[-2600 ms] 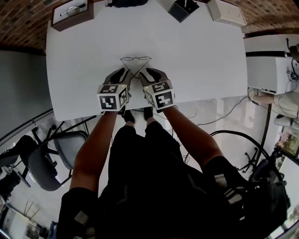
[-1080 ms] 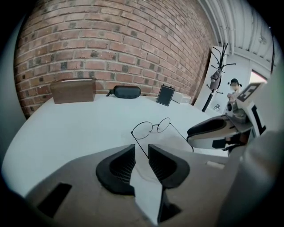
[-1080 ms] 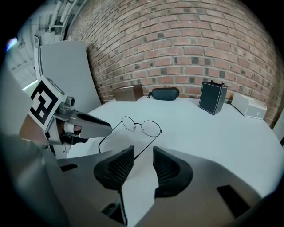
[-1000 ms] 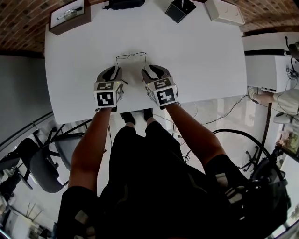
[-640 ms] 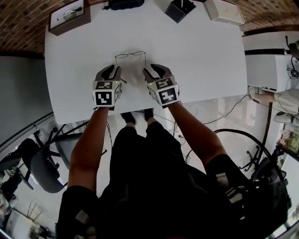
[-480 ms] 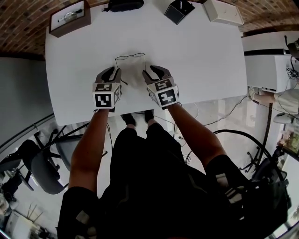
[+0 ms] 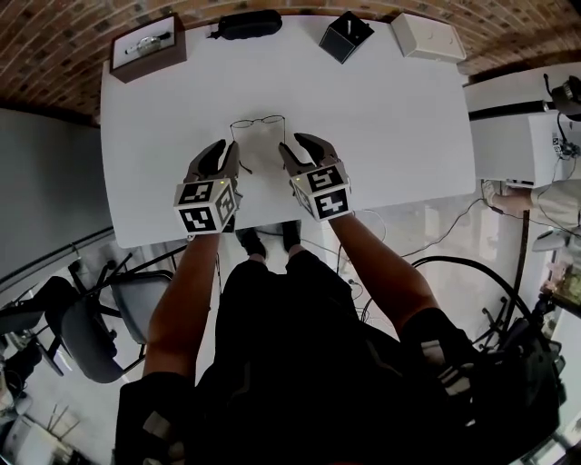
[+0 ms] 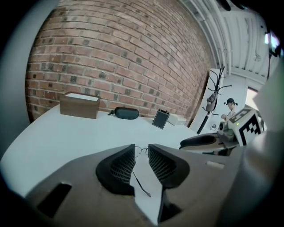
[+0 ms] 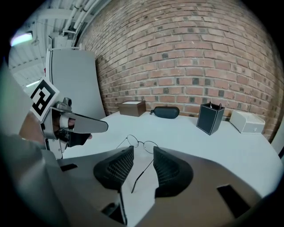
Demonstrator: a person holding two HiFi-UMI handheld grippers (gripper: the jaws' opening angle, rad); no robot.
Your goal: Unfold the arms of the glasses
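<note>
Forearms are reaching forward side by side over the white table [image 7: 390, 109], and I am holding two grippers low. The left gripper [image 7: 229, 145] and right gripper [image 7: 295, 143] are each spreading their jaws slightly, pinching nothing, with one thin temple showing through each gap. One pair of glasses [image 7: 258, 122] is lying mid-table just ahead, its front running left to right, both temples pointing back toward me.

white table [image 7: 408, 136] under my jaws | wooden box [image 7: 148, 47] far ahead, left of my left jaws | black case [image 7: 250, 24] far ahead, between both jaws' lines | black box [image 7: 345, 36] far ahead, right of my right jaws | white box [image 7: 427, 38] further right | brick wall [image 8: 111, 57] beyond all | grey chair [image 7: 91, 327] behind, left
</note>
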